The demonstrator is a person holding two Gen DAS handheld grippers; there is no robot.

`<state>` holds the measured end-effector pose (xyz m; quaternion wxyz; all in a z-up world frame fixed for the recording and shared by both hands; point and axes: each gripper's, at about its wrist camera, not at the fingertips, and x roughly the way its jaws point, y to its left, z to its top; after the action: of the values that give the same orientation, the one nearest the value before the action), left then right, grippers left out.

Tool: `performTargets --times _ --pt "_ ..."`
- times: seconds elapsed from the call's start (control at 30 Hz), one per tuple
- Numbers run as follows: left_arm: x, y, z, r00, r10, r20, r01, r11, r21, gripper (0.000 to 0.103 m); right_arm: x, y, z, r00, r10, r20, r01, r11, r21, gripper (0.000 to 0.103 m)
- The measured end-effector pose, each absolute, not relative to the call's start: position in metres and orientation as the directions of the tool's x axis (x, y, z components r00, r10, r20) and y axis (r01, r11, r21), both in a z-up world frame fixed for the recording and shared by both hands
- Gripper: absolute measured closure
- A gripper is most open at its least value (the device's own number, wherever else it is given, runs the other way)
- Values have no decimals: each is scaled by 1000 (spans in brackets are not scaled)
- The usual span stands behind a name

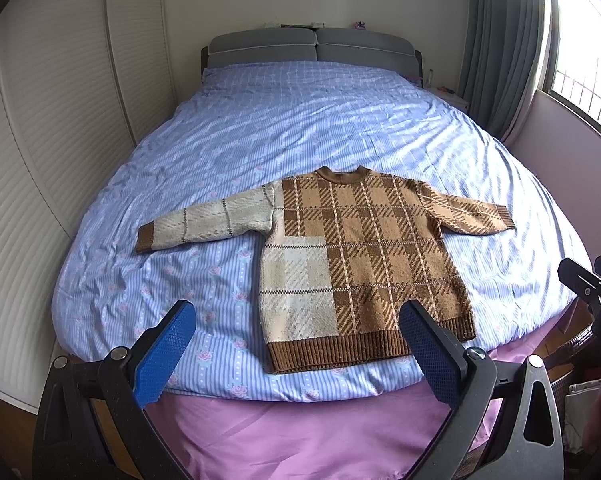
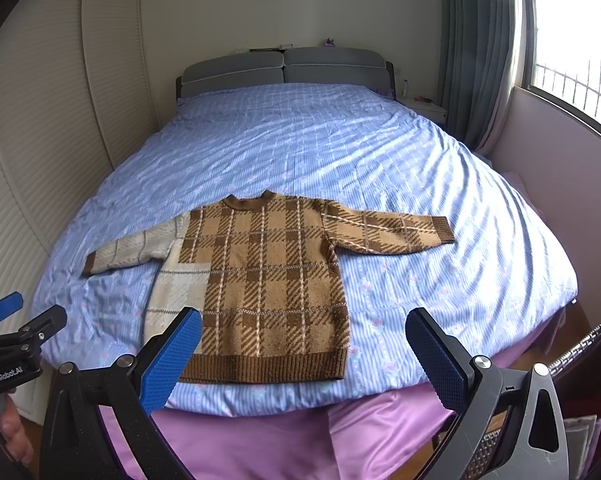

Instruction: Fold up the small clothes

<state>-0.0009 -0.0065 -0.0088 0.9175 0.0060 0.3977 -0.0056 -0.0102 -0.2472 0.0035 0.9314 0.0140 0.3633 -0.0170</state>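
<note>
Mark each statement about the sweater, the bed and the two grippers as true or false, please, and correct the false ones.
1. The sweater lies flat on the blue bedspread with both sleeves spread out. True.
2. The left gripper is shut on the sweater's hem. False: its jaws stand wide open and hold nothing.
3. The cream sleeve ends in a brown cuff. True.
4. The sweater is already folded in half. False: it is fully spread, not yet folded.
5. The right gripper is open. True.
6. The sweater's collar points toward the foot of the bed. False: it points toward the grey headboard.
</note>
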Motion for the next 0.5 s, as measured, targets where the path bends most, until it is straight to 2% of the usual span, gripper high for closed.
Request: performTargets --times 0.5 --pt "-1 -6 -8 684 -5 -730 15 1000 7 0 -12 -247 2 734 -21 -678 45 999 18 1"
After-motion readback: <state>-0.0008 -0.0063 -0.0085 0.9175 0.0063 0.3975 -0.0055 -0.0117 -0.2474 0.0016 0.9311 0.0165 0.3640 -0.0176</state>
